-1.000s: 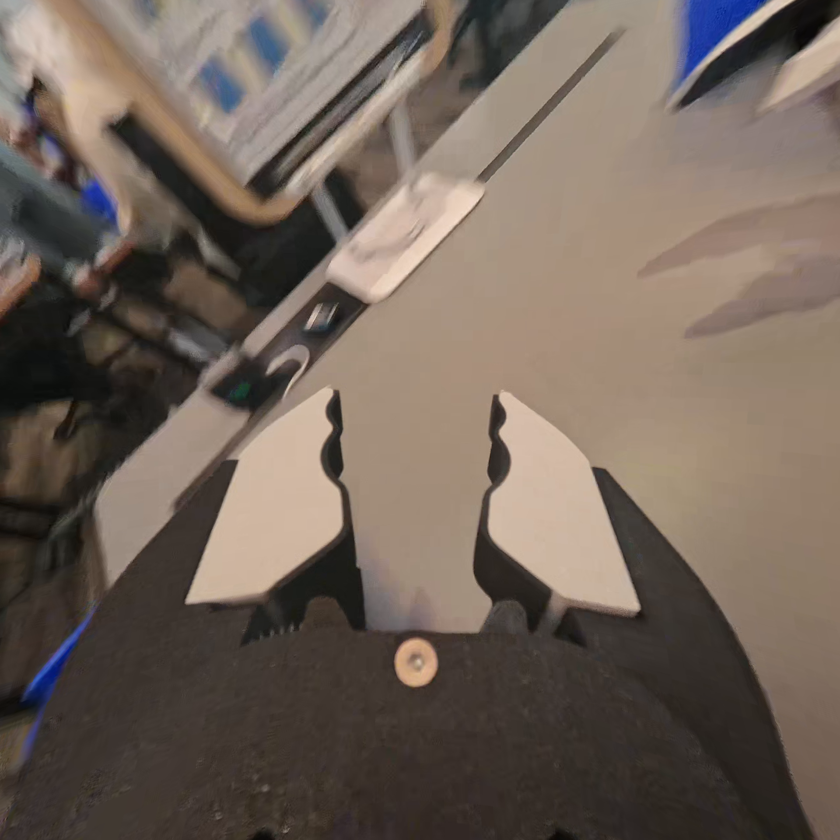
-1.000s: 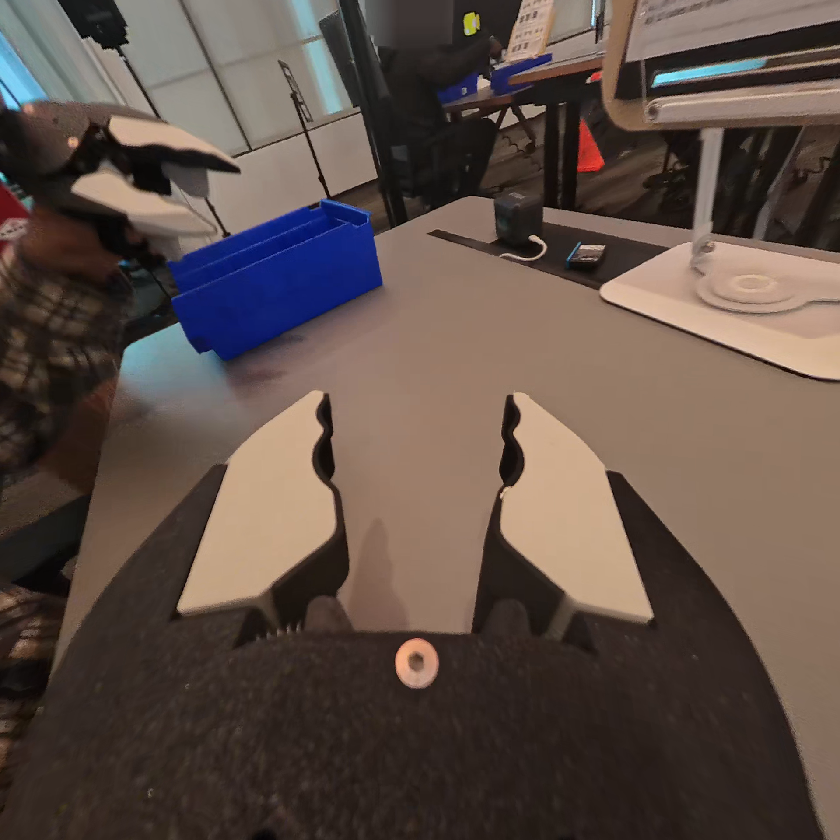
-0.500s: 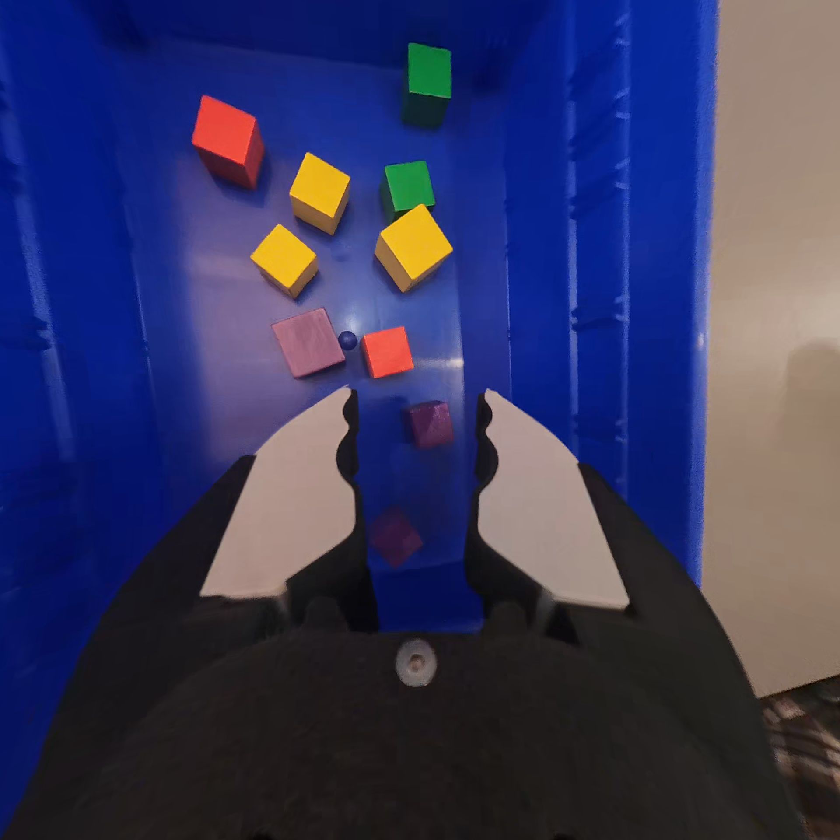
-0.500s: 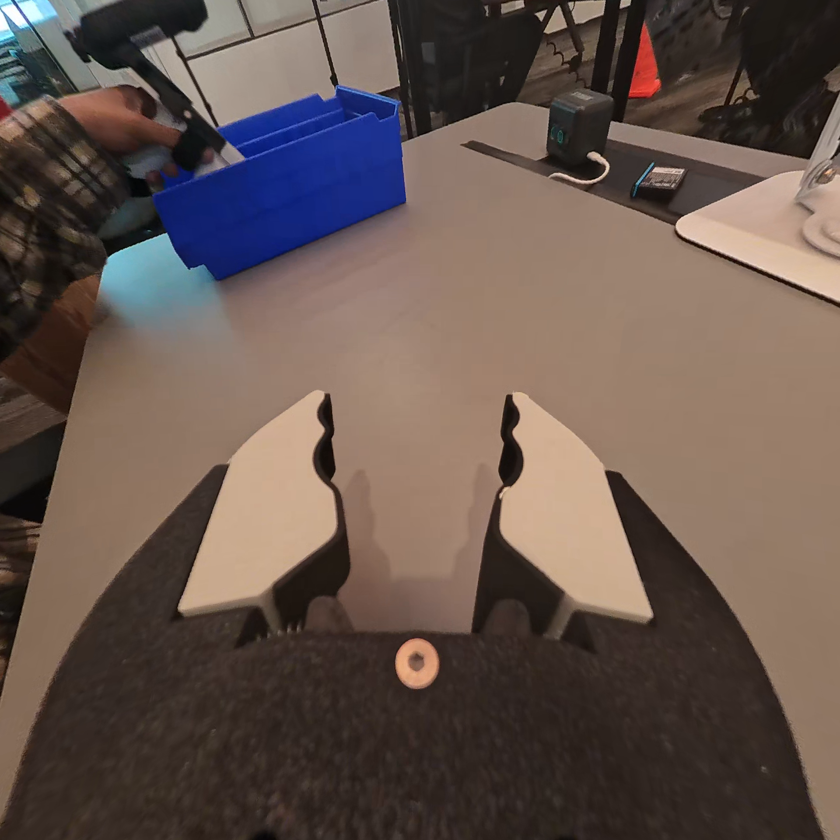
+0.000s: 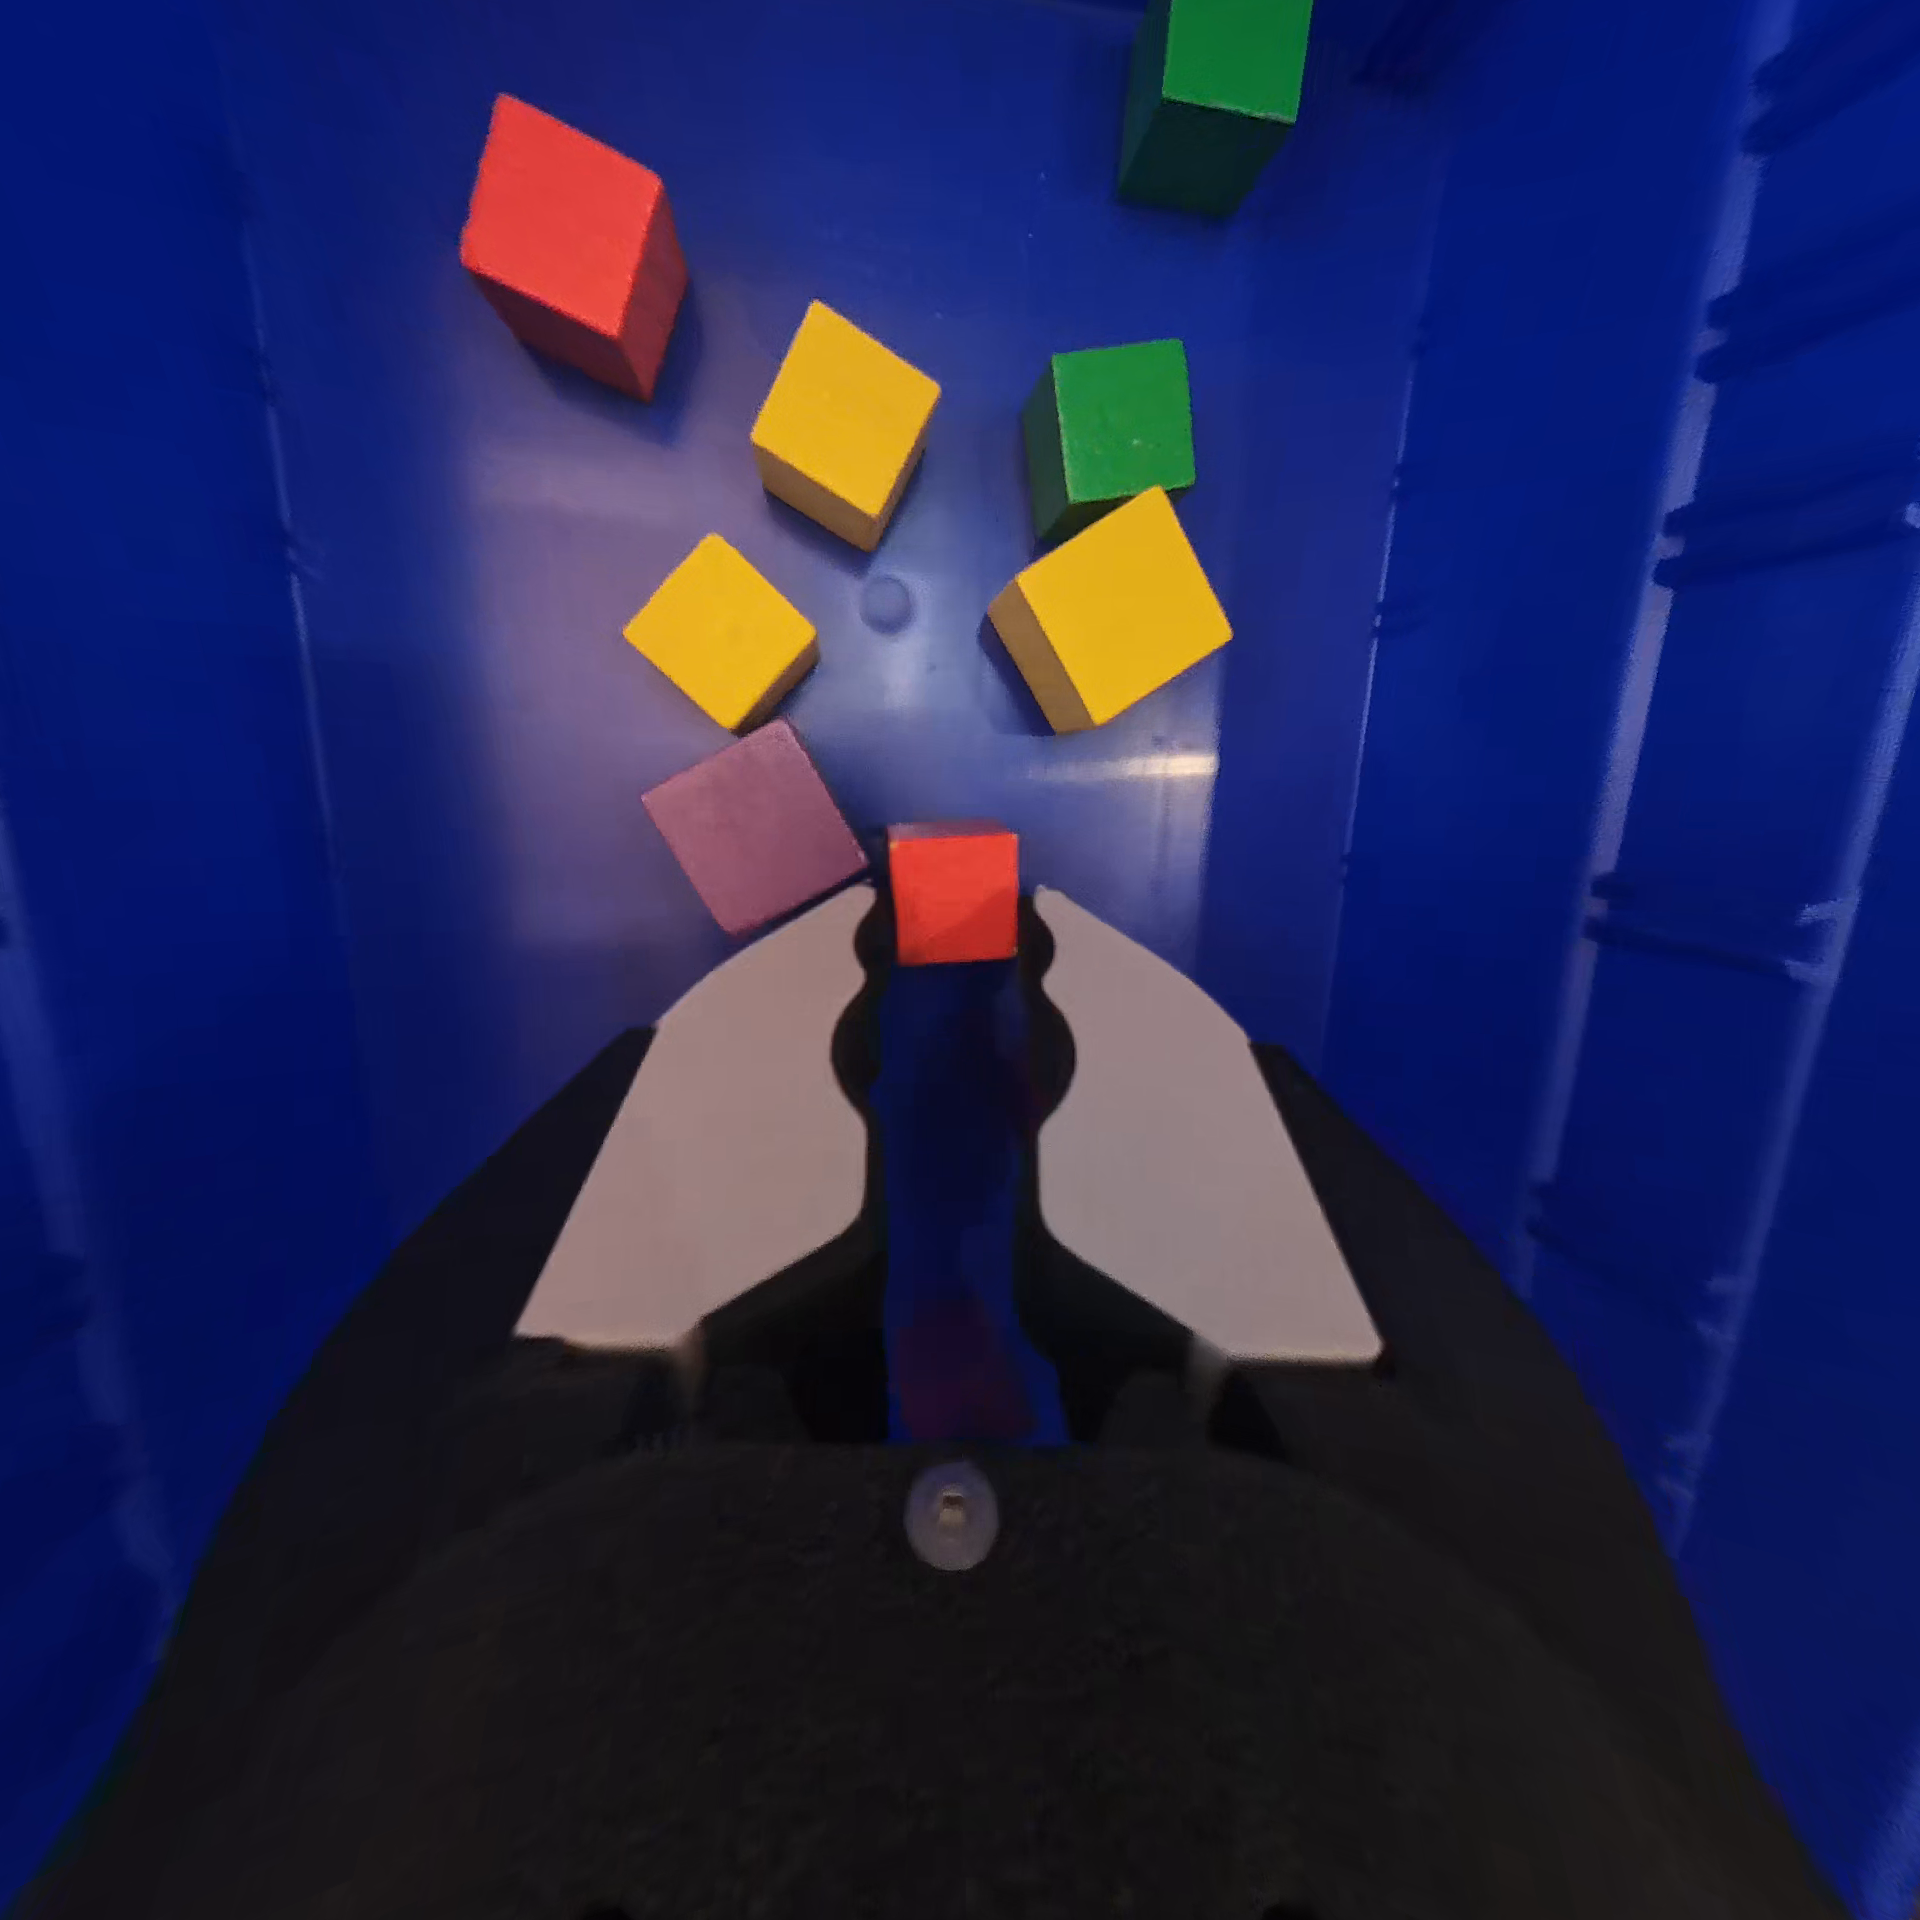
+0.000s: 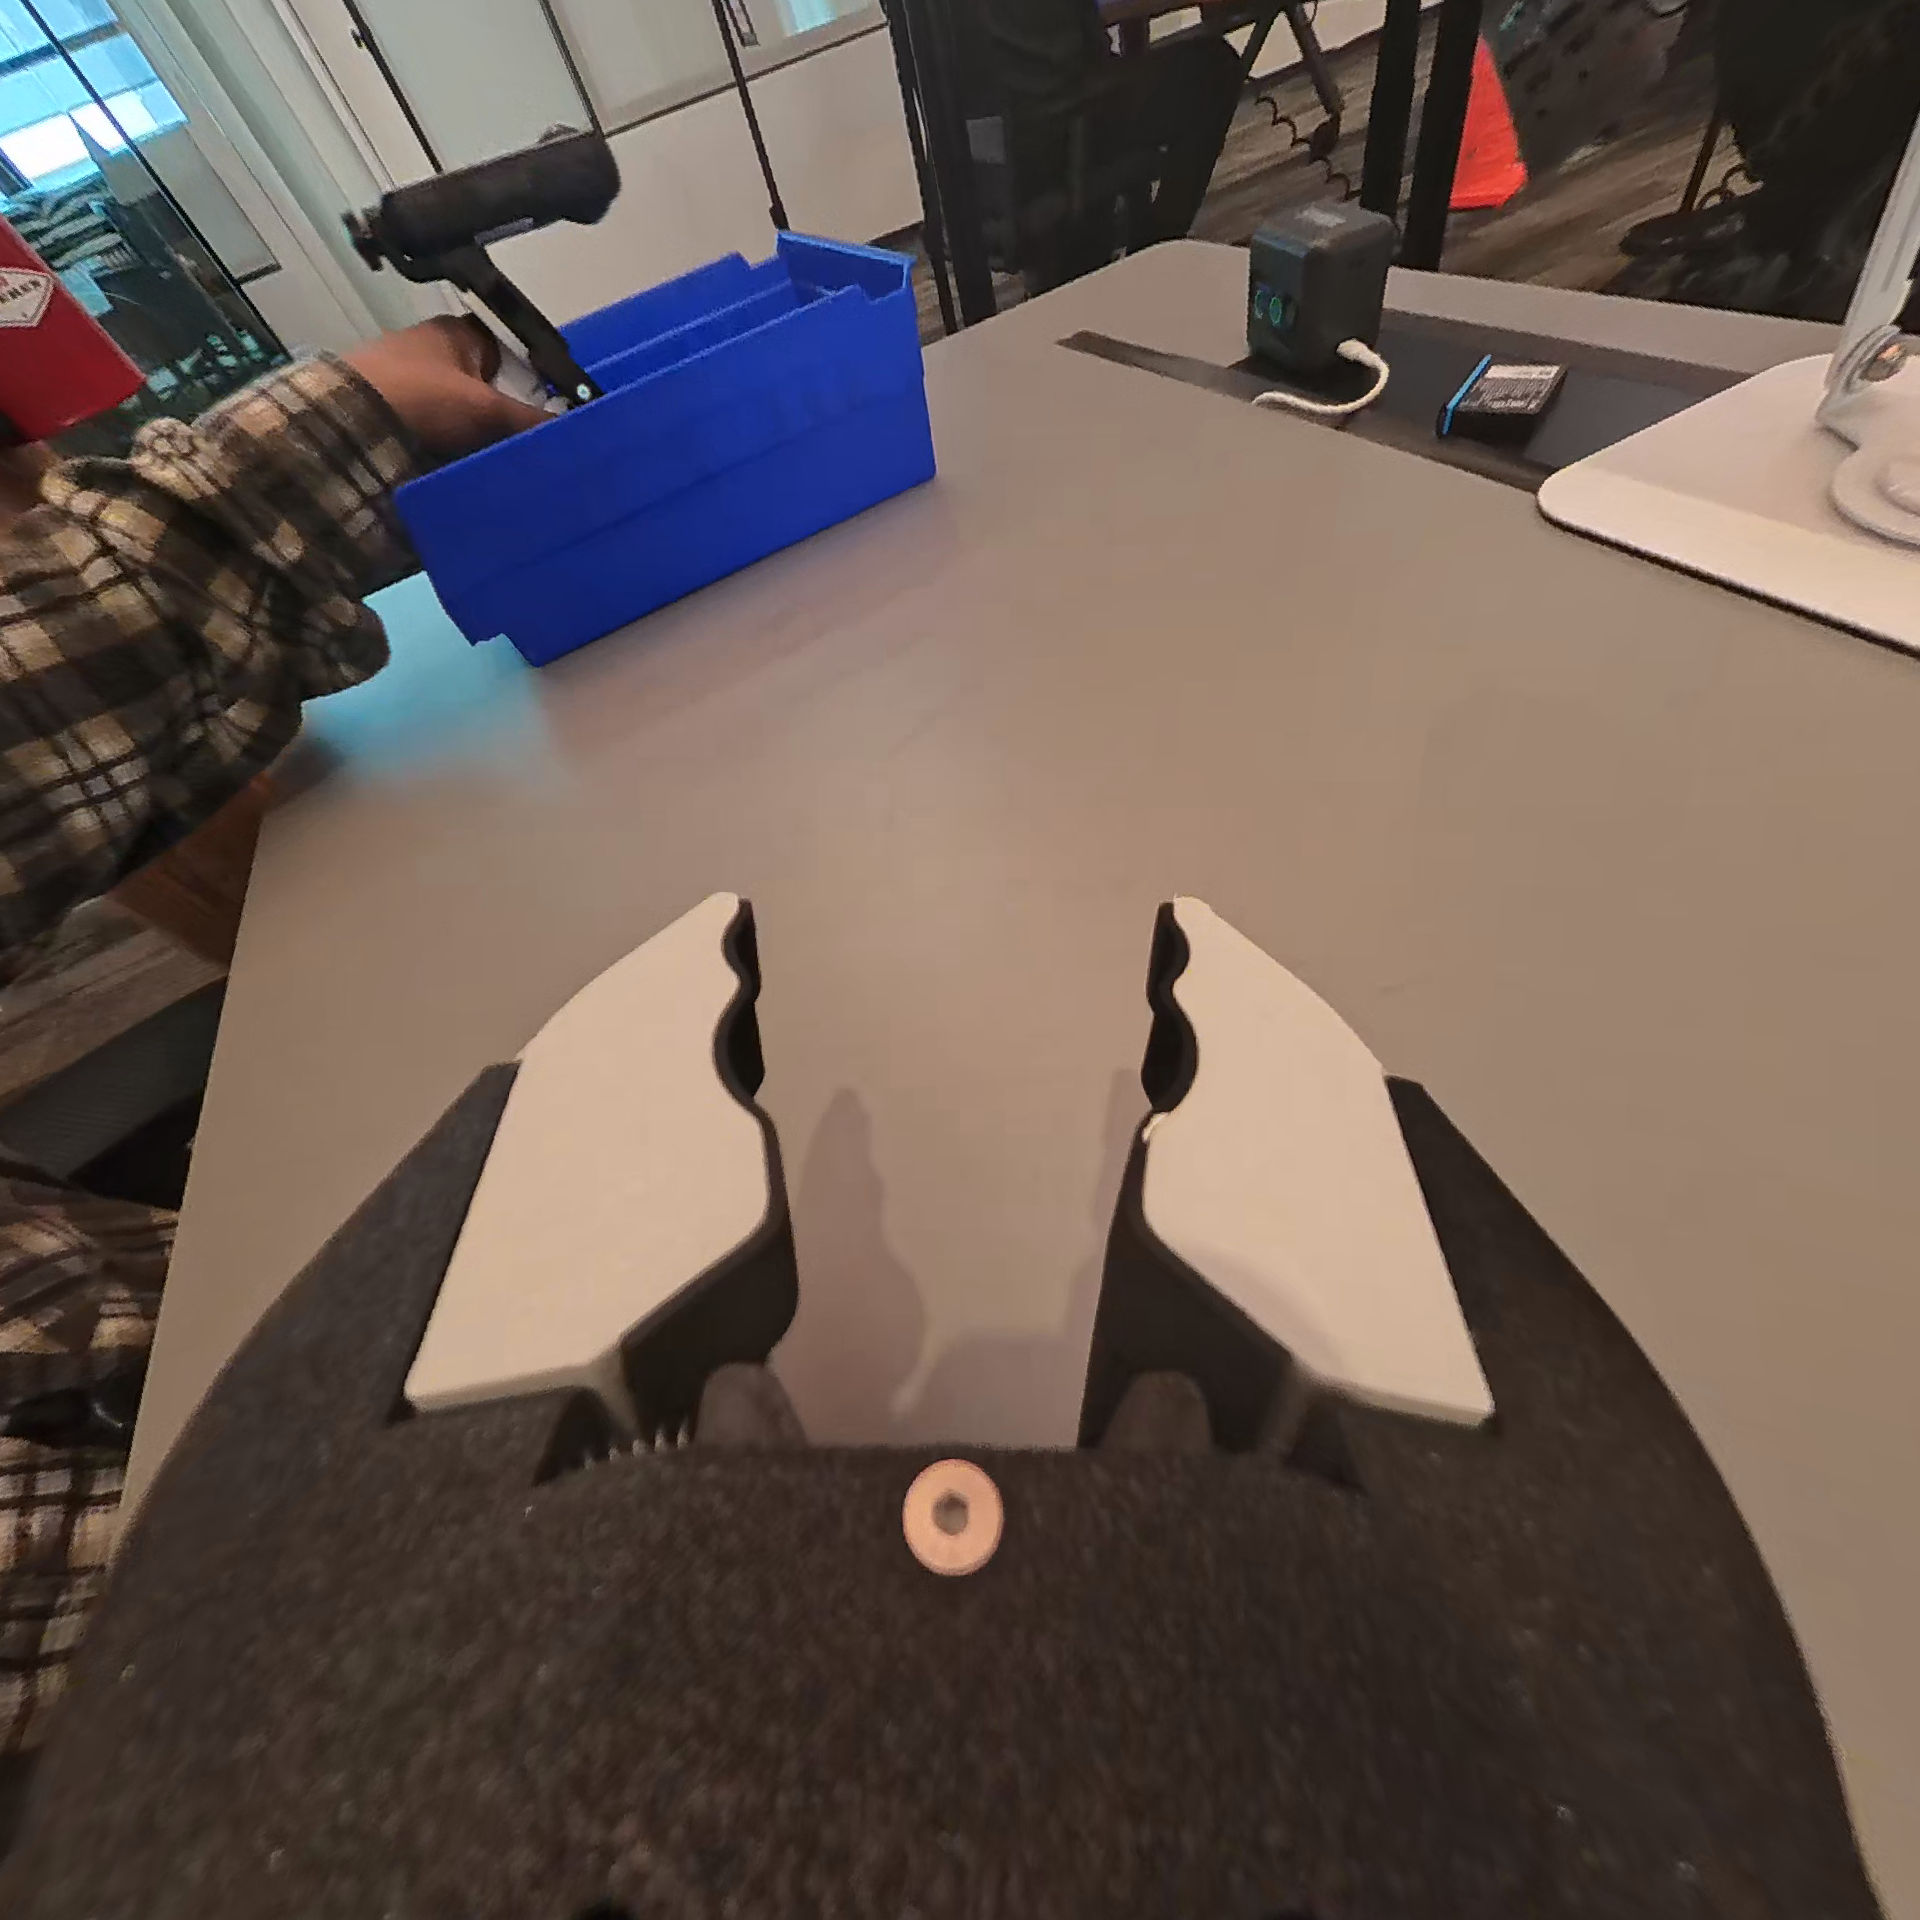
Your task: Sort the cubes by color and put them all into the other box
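Observation:
In the left wrist view my left gripper (image 5: 954,920) is down inside the blue box (image 5: 1558,727). Its jaws stand against both sides of a small red cube (image 5: 951,888). Around it on the box floor lie a purple cube (image 5: 753,826), three yellow cubes (image 5: 719,629), two green cubes (image 5: 1117,426) and a larger red cube (image 5: 566,234). A dark purple cube (image 5: 951,1361) shows dimly between the finger bases. In the right wrist view my right gripper (image 6: 956,925) is open and empty over the grey table (image 6: 1143,727). The blue box (image 6: 707,478) stands at the far left.
A hand in a plaid sleeve (image 6: 187,582) holds the left gripper's handle (image 6: 488,208) over the box. At the far right are a black device with a white cable (image 6: 1314,296), a small black pack (image 6: 1501,390) and a white base plate (image 6: 1714,520). The table edge (image 6: 223,935) runs along the left.
My left gripper swung from over the table into the blue box, moved forward and lower, and its jaws narrowed onto the small red cube. The right gripper stayed open and shifted slightly.

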`<state>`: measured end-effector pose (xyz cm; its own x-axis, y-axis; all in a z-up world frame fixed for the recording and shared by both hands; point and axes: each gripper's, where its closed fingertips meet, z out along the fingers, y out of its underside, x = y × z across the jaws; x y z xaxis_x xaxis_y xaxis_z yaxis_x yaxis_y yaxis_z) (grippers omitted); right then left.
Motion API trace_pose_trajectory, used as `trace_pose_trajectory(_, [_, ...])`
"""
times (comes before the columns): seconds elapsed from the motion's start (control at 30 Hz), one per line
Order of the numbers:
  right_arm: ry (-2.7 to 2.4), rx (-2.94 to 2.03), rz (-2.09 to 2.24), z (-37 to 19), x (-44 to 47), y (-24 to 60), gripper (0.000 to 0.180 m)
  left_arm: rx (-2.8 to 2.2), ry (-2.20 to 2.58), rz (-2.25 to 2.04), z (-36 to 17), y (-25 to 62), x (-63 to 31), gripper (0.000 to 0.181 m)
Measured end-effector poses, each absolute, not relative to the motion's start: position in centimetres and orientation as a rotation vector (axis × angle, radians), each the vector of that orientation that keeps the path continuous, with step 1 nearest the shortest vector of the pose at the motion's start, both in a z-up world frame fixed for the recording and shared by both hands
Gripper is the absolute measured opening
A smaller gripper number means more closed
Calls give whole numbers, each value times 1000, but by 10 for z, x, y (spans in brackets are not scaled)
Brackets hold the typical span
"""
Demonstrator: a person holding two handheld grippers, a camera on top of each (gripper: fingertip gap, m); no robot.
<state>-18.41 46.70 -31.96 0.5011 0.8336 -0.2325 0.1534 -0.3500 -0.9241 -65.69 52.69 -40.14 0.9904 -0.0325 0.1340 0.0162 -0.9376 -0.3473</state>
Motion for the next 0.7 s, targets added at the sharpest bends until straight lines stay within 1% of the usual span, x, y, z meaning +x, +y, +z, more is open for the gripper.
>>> trace_pose_trajectory(0.17, [-815,-1808,924,-319,-182,467,70,-2729,96,-210,-385,529,-661,22])
trace_pose_trajectory(0.23, [-814,-1814,930,-320,-182,467,69,-2639,151,-228,-362,532,-659,22])
trace_pose_trajectory(0.33, [-820,-1822,948,-321,-184,466,69,-2420,300,-300,-305,536,-631,22])
trace_pose_trajectory(0.43, [-809,-1851,984,-323,-187,464,70,-2177,551,-334,-241,526,-567,21])
trace_pose_trajectory(0.5, [-766,-1869,1059,-314,-193,461,69,-2005,752,-323,-209,513,-506,21])
trace_pose_trajectory(0.6, [-727,-1934,1172,-293,-202,451,67,-1826,1002,-285,-201,495,-407,21])
trace_pose_trajectory(0.7, [-671,-1999,1218,-273,-205,446,64,-1689,1157,-258,-221,485,-317,21])
